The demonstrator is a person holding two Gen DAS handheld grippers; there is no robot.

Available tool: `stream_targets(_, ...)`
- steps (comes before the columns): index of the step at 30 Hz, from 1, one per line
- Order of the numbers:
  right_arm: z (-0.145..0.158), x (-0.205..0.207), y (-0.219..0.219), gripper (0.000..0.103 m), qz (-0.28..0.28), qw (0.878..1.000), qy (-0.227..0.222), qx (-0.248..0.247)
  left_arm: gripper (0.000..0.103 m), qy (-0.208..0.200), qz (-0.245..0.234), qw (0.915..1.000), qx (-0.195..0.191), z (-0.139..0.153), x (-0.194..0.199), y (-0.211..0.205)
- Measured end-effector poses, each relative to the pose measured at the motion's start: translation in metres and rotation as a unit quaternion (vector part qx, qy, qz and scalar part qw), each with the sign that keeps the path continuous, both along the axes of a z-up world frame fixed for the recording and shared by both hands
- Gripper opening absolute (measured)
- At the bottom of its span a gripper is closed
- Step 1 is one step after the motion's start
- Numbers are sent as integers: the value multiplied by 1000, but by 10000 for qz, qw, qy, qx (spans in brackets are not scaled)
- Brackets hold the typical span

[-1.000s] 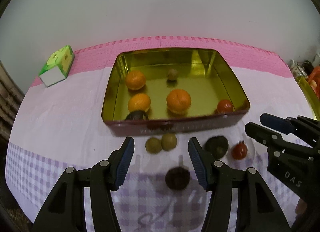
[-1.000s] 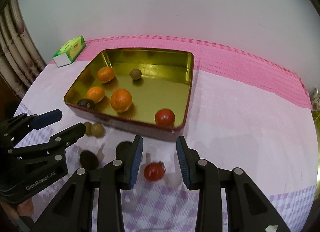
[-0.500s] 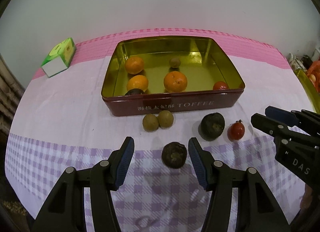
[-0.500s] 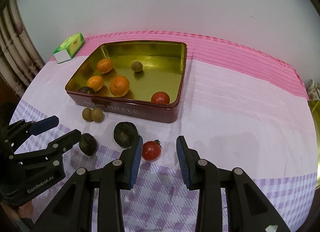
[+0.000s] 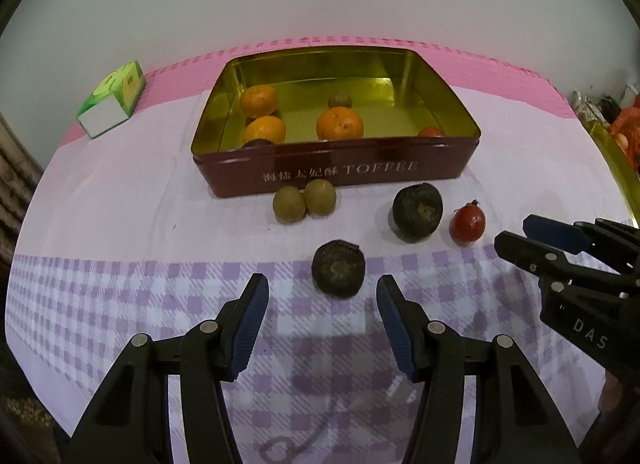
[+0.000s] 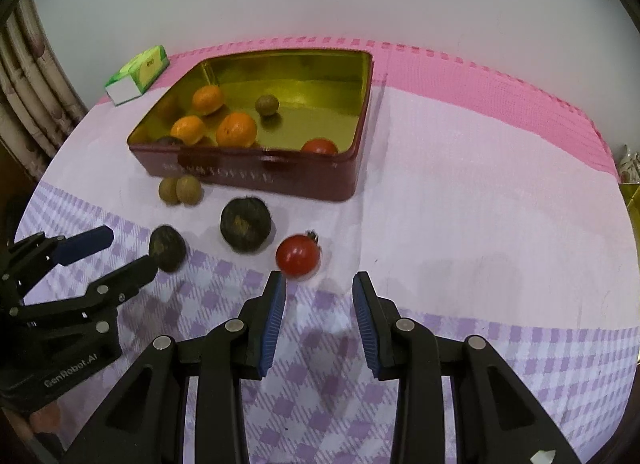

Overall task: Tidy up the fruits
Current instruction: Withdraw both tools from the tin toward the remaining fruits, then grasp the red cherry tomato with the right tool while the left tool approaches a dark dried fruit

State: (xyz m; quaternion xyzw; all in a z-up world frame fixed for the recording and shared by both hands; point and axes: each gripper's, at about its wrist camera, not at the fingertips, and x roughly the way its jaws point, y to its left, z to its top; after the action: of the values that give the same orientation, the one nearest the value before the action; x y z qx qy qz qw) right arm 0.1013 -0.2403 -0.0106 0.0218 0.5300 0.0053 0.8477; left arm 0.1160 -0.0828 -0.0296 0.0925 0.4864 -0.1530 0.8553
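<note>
At the tablecloth's [image 5: 120, 204] far left edge I see a green box [image 5: 114, 98]. My left gripper [image 5: 322, 296] is spread wide, empty, a dark wrinkled fruit [image 5: 338, 268] just ahead of its fingertips. Two small brown fruits [image 5: 304, 200] touch beside the toffee tin's [image 5: 340, 174] front wall; oranges [image 5: 340, 124] lie inside. Further right sit a dark green fruit [image 6: 245, 230] and a red fruit [image 6: 298, 255], just ahead of my right gripper [image 6: 319, 282], open and empty.

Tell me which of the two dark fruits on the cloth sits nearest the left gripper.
The smaller dark fruit, lying on the checked part of the cloth just ahead of the open left gripper. The larger dark fruit lies farther off, beside the red tomato.
</note>
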Motion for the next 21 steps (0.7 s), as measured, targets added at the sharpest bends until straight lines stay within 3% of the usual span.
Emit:
stream_targets(14,-25,7,7,33,90,9997,234,60,57,256,106,9996,-53,-20,4,2)
stream_targets(21,-30,18,6,33,60,9997,228,2,57,192,23,9998,-69,-21,5,-2)
